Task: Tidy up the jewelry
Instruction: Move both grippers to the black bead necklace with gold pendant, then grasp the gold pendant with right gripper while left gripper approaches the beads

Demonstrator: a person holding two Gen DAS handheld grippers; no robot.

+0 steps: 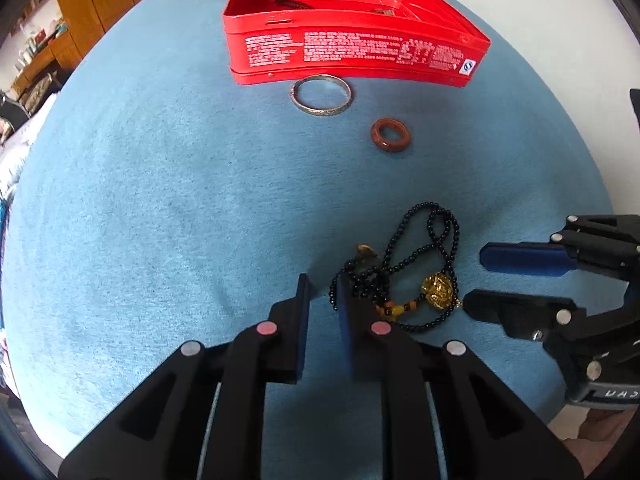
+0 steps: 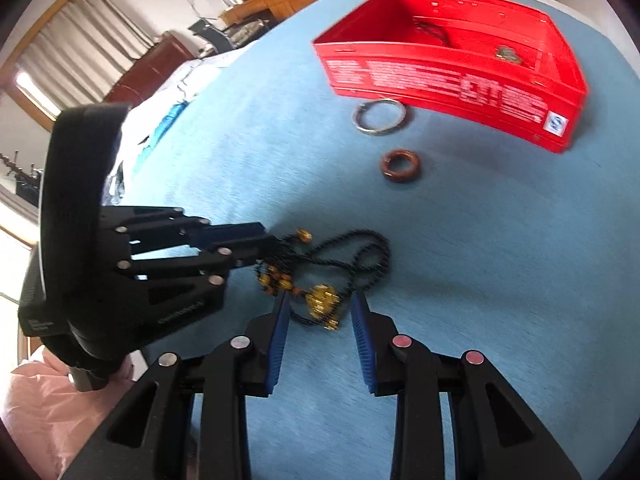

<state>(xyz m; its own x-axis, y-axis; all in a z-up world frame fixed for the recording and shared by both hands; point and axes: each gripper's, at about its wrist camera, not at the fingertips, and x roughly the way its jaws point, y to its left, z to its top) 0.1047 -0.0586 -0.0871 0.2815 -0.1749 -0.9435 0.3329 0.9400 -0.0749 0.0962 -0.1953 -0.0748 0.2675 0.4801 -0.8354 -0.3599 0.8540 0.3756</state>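
A black bead necklace (image 1: 442,242) with a gold ball (image 1: 438,286) lies tangled on the blue cloth (image 1: 160,220). My left gripper (image 1: 322,284) points down at the necklace's left end. Its jaws stand narrowly apart, with beads against the right finger's inner edge and cloth showing in the gap. My right gripper (image 2: 321,302) is open, its blue pads (image 2: 280,328) either side of the gold ball (image 2: 322,300). From the left wrist view the right gripper (image 1: 476,280) sits just right of the ball. Farther off lie a silver bangle (image 1: 322,113), a brown ring (image 1: 376,136) and an open red tin (image 1: 352,52).
The red tin (image 2: 440,76) holds a few small pieces (image 2: 506,54). The bangle (image 2: 378,133) lies against the tin's near wall, the brown ring (image 2: 386,166) a little nearer. The left gripper (image 2: 268,246) crowds the necklace's (image 2: 370,233) left side. White table edge rings the cloth.
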